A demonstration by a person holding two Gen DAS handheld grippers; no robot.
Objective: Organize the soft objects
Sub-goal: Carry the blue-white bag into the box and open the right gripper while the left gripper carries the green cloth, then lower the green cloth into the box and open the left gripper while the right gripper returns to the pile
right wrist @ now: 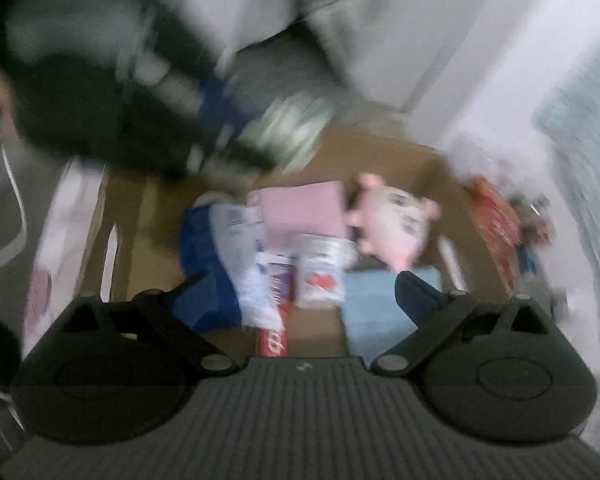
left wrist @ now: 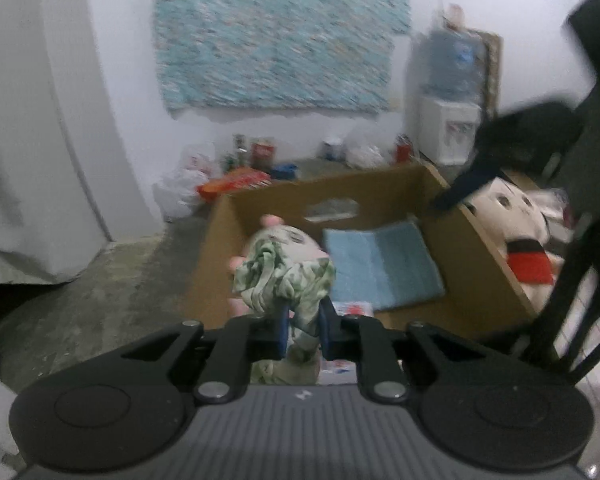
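My left gripper (left wrist: 303,328) is shut on a bunched green-and-white patterned cloth (left wrist: 284,276), held above the near left corner of an open cardboard box (left wrist: 472,240). A pink plush (left wrist: 290,236) shows just behind the cloth. A folded blue towel (left wrist: 384,268) lies in the box. In the right wrist view my right gripper (right wrist: 308,292) stands open over the box with nothing between its fingers. Below it lie the pink plush (right wrist: 396,220), a folded pink cloth (right wrist: 304,208) and the blue towel (right wrist: 372,312). The left gripper (right wrist: 224,128) with the cloth (right wrist: 292,128) is blurred at upper left.
A white plush with a red mouth (left wrist: 516,236) lies right of the box. Printed packets (right wrist: 320,276) and a blue item (right wrist: 204,264) lie in the box. Bags, cans and bottles (left wrist: 256,156) line the wall; a water dispenser (left wrist: 448,100) stands behind. Dark chair legs (left wrist: 572,292) stand at right.
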